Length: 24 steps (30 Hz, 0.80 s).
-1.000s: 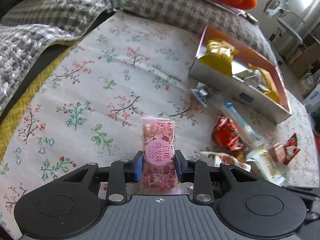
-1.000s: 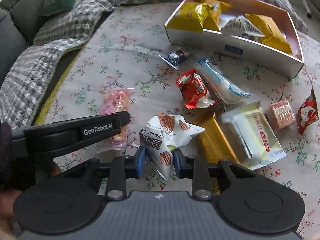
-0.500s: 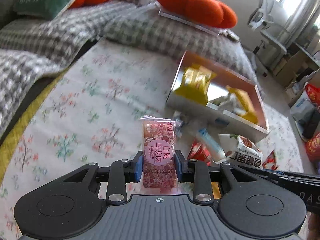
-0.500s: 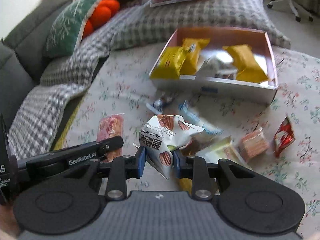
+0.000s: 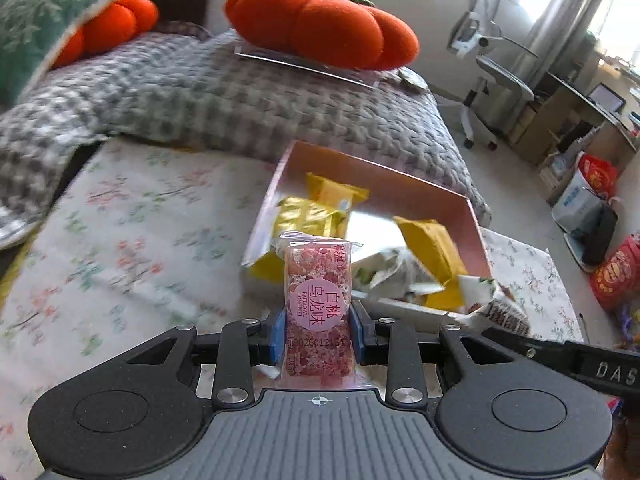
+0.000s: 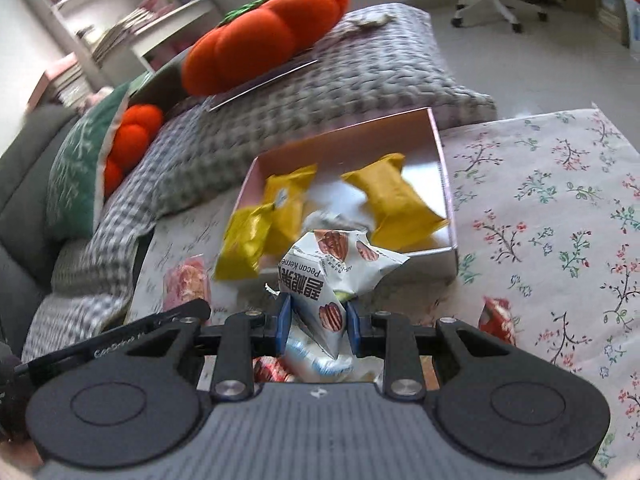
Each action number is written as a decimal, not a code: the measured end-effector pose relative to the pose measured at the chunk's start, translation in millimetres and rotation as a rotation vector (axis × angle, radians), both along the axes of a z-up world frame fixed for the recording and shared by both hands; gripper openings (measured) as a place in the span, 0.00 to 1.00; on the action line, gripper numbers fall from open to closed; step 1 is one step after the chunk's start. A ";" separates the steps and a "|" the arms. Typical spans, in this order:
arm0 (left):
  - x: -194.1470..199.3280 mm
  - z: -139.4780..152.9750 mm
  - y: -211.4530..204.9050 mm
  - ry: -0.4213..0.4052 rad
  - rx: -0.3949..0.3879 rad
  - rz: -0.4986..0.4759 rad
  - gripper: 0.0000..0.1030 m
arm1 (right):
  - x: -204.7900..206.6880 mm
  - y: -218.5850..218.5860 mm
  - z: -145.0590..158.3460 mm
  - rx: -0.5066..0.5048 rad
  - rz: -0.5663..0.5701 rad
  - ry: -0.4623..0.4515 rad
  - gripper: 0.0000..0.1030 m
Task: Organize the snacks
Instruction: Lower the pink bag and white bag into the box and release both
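My left gripper (image 5: 319, 330) is shut on a pink peach-flavour snack bar (image 5: 318, 300), held upright just in front of the open box (image 5: 376, 182). My right gripper (image 6: 319, 320) is shut on a white pecan kernel packet (image 6: 334, 276), also lifted near the box's (image 6: 447, 184) front wall. The box holds several yellow snack packs (image 5: 430, 242) and a white wrapper. In the left wrist view the pecan packet (image 5: 490, 300) and the right gripper's black finger show at lower right. In the right wrist view the pink bar (image 6: 186, 280) shows blurred at left above the left gripper's finger.
The floral cloth (image 6: 560, 216) carries loose snacks under the right gripper, among them a red wrapper (image 6: 494, 316). A grey checked blanket (image 5: 224, 96) and orange pumpkin cushions (image 5: 320, 28) lie behind the box. An office chair (image 5: 492, 68) and bags stand on the floor at right.
Both grippers have lifted and travelled toward the box with their snacks still held. The box now sits close ahead in both views, and the loose snacks have dropped below the frame.
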<state>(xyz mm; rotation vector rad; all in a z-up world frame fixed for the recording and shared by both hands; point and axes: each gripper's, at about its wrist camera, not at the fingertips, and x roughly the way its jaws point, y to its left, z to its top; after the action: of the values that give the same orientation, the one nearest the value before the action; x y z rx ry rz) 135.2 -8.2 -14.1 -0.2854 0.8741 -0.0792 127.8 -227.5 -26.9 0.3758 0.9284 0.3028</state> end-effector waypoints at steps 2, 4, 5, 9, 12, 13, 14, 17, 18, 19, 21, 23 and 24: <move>15.1 -3.5 -3.4 0.004 -0.025 -0.021 0.28 | 7.9 -2.5 -1.7 0.007 -0.010 0.003 0.25; 32.1 -7.2 -9.6 0.008 -0.021 -0.042 0.28 | 16.5 -5.8 -2.8 0.038 -0.021 0.001 0.25; 40.0 -9.1 -12.2 0.007 -0.019 -0.052 0.28 | 20.9 -6.4 -3.9 0.053 -0.027 0.002 0.25; 67.3 -23.4 -21.6 0.017 -0.024 -0.080 0.28 | 43.1 -7.4 -9.8 0.093 -0.042 0.003 0.25; 83.9 -32.3 -29.0 0.008 -0.002 -0.103 0.28 | 56.9 -2.5 -21.3 0.089 -0.040 0.024 0.25; 89.6 -34.3 -30.6 0.002 0.002 -0.109 0.28 | 60.3 -0.6 -25.1 0.080 -0.038 0.029 0.25; 94.0 -36.4 -31.7 -0.005 0.008 -0.113 0.28 | 64.2 1.9 -28.5 0.070 -0.034 0.028 0.25; 104.7 -39.1 -33.0 -0.038 0.017 -0.113 0.29 | 76.2 4.8 -32.4 0.061 -0.038 0.004 0.25; 109.1 -40.1 -32.4 -0.045 0.009 -0.108 0.29 | 79.6 4.6 -33.5 0.063 -0.041 -0.006 0.25; 113.5 -41.4 -31.9 -0.052 -0.003 -0.101 0.29 | 83.0 3.6 -34.6 0.065 -0.045 -0.013 0.25; 121.8 -43.3 -32.1 -0.071 -0.019 -0.088 0.29 | 90.2 1.2 -36.6 0.073 -0.065 -0.028 0.25; 128.5 -44.8 -33.2 -0.090 -0.032 -0.075 0.29 | 95.5 1.0 -37.3 0.079 -0.084 -0.046 0.25; 132.0 -45.1 -32.3 -0.095 -0.043 -0.062 0.29 | 97.8 2.1 -36.8 0.077 -0.092 -0.058 0.25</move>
<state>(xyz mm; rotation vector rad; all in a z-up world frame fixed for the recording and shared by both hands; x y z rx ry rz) 267.2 -40.4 -59.2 -0.2923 0.7874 -0.1685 225.6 -225.3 -63.7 0.4768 0.8418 0.2644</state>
